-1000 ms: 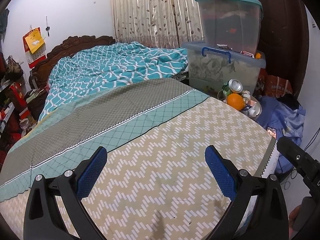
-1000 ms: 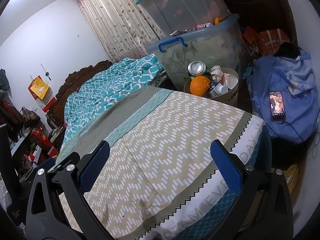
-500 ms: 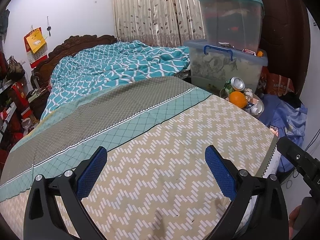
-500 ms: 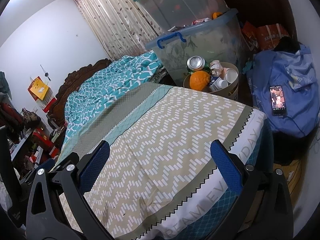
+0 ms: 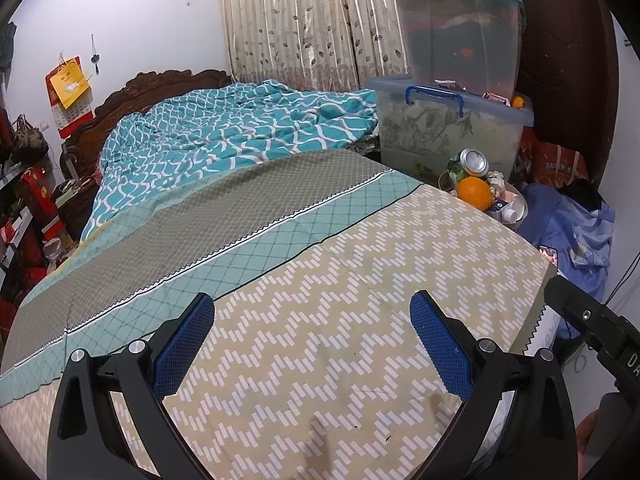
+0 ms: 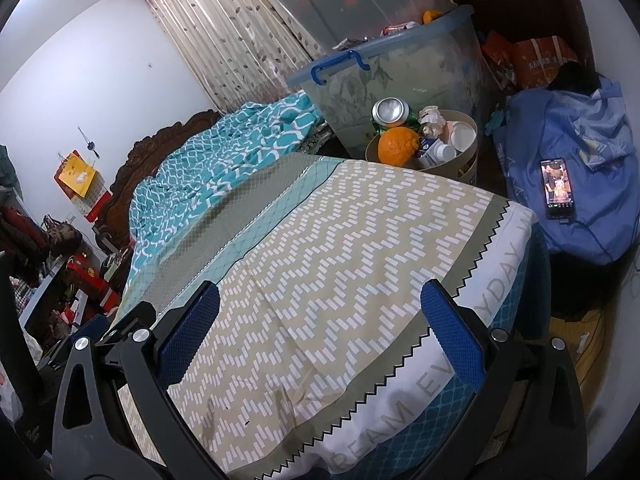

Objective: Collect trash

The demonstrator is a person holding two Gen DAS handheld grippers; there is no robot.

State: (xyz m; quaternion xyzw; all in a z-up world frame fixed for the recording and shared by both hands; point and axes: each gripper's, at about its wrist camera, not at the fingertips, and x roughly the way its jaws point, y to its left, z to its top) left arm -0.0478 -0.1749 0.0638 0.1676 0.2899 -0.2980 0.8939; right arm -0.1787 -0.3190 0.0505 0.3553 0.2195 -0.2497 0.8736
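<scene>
Nearest in the left wrist view, the left tool (image 5: pixel 312 338) hangs over the foot of a bed, its two black fingers with blue textured pads (image 5: pixel 184 344) spread wide apart and holding nothing. In the right wrist view, the right tool (image 6: pixel 320 334) sits over the bed's near corner, its blue-padded fingers (image 6: pixel 454 336) likewise wide apart and empty.

Beneath both lies a bedspread with a beige and white zigzag pattern (image 5: pixel 340 320), bare of any objects. At its foot edge runs a white band with grey lettering (image 6: pixel 400 408). Farther up the bed come a teal diamond-grid stripe (image 5: pixel 260 252), then a grey mesh-patterned band, then a rumpled teal and white quilt (image 5: pixel 240 128) against a dark carved wooden headboard (image 5: pixel 160 84).

Just beyond the bed's far right corner stands a round beige wastebasket (image 6: pixel 460 160), filled to the rim. In it lie an orange fruit (image 6: pixel 399 146), a silver drink can (image 6: pixel 388 111), crumpled paper (image 6: pixel 431 120), a white cup (image 6: pixel 463 135) and a small white bottle (image 6: pixel 440 153).

Right of the basket, a lit smartphone (image 6: pixel 557 189) rests on a heap of blue cloth (image 6: pixel 592 152). Behind the basket, clear plastic storage tubs with blue rims (image 5: pixel 452 120) are stacked in front of a leaf-print curtain (image 5: pixel 304 20).
</scene>
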